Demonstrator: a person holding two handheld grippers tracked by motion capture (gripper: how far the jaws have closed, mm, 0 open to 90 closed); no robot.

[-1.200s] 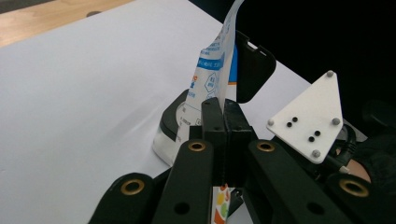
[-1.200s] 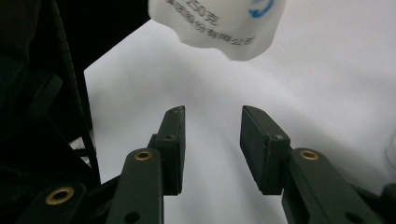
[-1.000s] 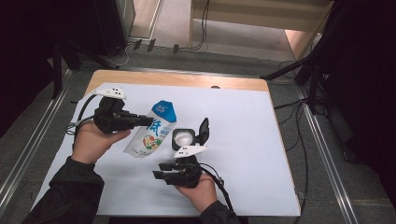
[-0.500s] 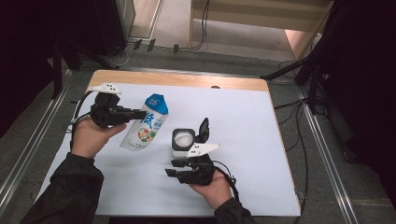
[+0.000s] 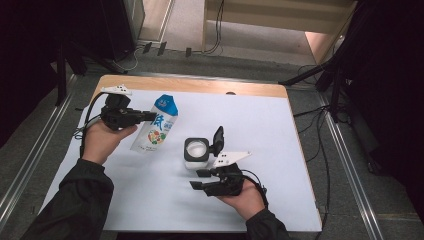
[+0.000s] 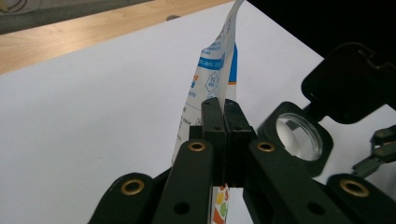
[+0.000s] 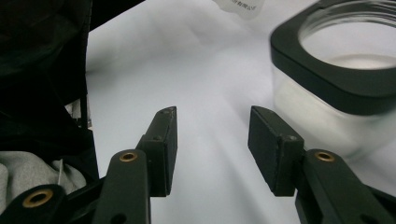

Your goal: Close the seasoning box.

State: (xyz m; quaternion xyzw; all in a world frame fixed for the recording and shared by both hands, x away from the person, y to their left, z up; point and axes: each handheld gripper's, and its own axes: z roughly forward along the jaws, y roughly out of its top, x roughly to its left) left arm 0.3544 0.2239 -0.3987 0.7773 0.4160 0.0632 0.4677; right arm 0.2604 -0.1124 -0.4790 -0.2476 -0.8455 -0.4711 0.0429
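The left tool (image 5: 150, 117) is pinching the blue-and-white printed plastic pouch (image 5: 156, 125) by its thin edge, holding it tilted above the white counter (image 5: 280, 150) beside the clear square jar with open black flip lid (image 5: 196, 151). The right tool (image 7: 212, 140), its jaws just opening and empty, is hanging near the jar. The floppy pouch may be slipping or spilling beside the jar's mouth.

High view looks down; both gripper views sit close, sharing the jar (image 5: 196, 152).

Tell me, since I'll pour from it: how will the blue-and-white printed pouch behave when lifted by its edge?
The blue-and-white printed pouch probably flexes: the left gripper pinches a thin edge flat. It looks light and may swing or sag toward the black-rimmed clear jar.
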